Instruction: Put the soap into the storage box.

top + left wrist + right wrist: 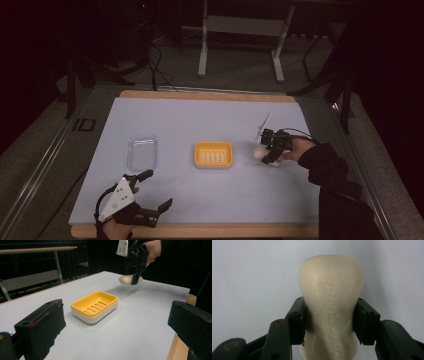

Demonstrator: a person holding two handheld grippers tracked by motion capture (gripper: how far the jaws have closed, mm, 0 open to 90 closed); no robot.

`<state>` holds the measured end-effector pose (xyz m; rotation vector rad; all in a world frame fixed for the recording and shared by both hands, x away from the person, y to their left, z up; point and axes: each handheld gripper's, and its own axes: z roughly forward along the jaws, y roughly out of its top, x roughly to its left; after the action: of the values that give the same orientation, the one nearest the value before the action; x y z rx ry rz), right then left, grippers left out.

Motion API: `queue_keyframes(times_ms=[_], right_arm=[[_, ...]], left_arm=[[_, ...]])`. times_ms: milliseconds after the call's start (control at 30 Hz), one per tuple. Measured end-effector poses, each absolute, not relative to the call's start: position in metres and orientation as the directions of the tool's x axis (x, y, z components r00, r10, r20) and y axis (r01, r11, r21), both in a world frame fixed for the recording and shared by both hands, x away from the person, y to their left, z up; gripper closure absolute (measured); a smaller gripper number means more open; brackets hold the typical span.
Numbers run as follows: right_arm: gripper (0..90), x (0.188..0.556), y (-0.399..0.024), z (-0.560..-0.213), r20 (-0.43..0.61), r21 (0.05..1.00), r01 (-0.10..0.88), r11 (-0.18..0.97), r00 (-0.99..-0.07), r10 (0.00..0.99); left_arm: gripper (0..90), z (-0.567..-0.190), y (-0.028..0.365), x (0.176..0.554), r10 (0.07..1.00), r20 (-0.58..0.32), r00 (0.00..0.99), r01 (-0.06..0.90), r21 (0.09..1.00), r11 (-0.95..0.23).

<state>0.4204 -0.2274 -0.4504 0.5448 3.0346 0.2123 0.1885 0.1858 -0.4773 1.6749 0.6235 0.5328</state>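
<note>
Soap (331, 312), a smooth cream bar waisted in the middle with raised lettering, is clamped at that waist by the right tongs (266, 150) and hangs clear of the table (210, 120), to the right of the soap dish (213, 154). Pickup looks done; carrying the bar over and laying it in the dish is left. That dish is a rounded rectangular tray, glossy yellow with drain slots over a white base, while the left tongs (154, 189) stand open and empty near its front left.
</note>
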Motion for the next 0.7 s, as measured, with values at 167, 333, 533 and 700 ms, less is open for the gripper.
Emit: queue_keyframes(times_ms=[167, 333, 533, 700], right_arm=[[50.2, 0.417, -0.222, -0.442, -0.031, 0.158, 0.313, 0.937, -0.946, 0.322], [50.2, 0.414, -0.215, -0.435, -0.04, 0.177, 0.266, 0.948, -0.96, 0.277], [50.1, 0.411, -0.208, -0.426, -0.042, 0.212, 0.208, 0.955, -0.974, 0.221], [50.1, 0.409, -0.201, -0.418, -0.049, 0.237, 0.172, 0.956, -0.981, 0.188]], left_arm=[[1.2, -0.477, 0.186, 0.188, 0.661, 0.013, 0.751, 0.114, 0.982, -0.149], [1.2, -0.478, 0.185, 0.188, 0.661, 0.014, 0.751, 0.112, 0.982, -0.149], [1.2, -0.478, 0.185, 0.188, 0.66, 0.017, 0.751, 0.115, 0.981, -0.157], [1.2, -0.478, 0.185, 0.188, 0.66, 0.016, 0.751, 0.115, 0.981, -0.154]])
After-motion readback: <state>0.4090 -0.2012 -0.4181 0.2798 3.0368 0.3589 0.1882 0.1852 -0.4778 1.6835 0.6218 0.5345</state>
